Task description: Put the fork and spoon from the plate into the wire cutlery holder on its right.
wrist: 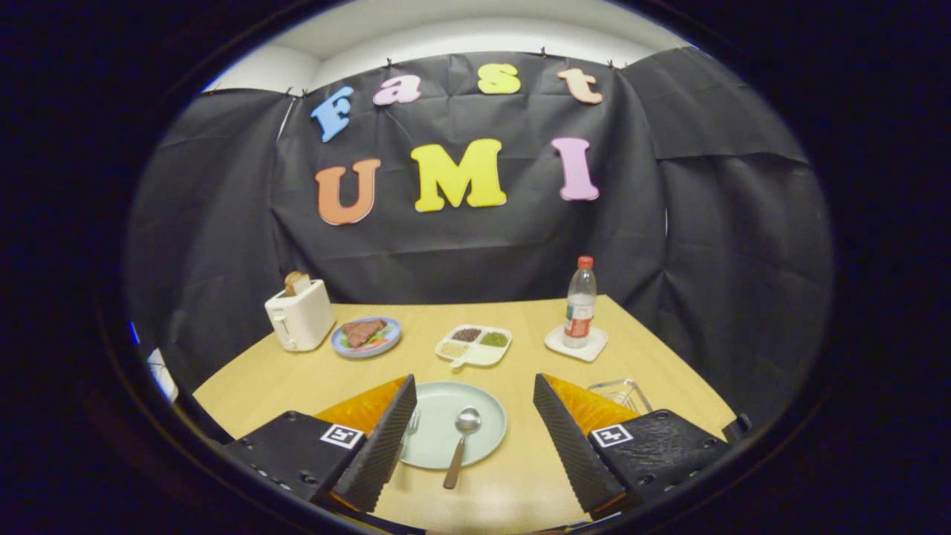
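Note:
A pale green plate (446,416) lies on the wooden table between my two fingers. A spoon (462,438) rests on it, bowl pointing away and handle reaching past the plate's near rim. The fork (410,425) lies at the plate's left side, mostly hidden behind my left finger (383,438). The wire cutlery holder (620,394) stands to the right of the plate, partly behind my right finger (568,438). My gripper (475,405) hovers above the plate, open wide, holding nothing.
Beyond the plate sit a white divided dish of grains (474,344), a blue plate of food (365,336), a white toaster with bread (299,314) and a water bottle (580,303) on a white coaster. The table (520,461) ends at the black cloth wall.

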Action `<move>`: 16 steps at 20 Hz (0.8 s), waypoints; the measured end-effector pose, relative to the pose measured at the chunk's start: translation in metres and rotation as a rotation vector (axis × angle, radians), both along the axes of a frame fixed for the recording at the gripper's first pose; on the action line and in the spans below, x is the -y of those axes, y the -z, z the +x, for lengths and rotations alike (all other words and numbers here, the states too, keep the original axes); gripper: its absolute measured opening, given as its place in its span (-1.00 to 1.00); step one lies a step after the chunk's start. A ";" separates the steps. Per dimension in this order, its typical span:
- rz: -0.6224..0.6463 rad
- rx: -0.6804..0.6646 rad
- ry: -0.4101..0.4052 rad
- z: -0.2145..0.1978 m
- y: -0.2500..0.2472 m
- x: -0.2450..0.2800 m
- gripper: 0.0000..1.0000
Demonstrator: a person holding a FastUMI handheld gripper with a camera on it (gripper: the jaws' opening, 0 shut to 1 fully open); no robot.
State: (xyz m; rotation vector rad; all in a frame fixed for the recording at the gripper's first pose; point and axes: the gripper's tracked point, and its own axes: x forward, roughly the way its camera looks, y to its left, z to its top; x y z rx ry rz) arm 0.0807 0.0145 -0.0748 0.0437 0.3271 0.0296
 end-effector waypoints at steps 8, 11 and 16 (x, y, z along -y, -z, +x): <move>-0.053 -0.175 0.013 0.037 0.047 -0.020 0.91; -0.096 -0.266 0.015 0.046 0.070 -0.025 0.91; -0.181 -0.382 0.072 0.054 0.093 -0.019 0.88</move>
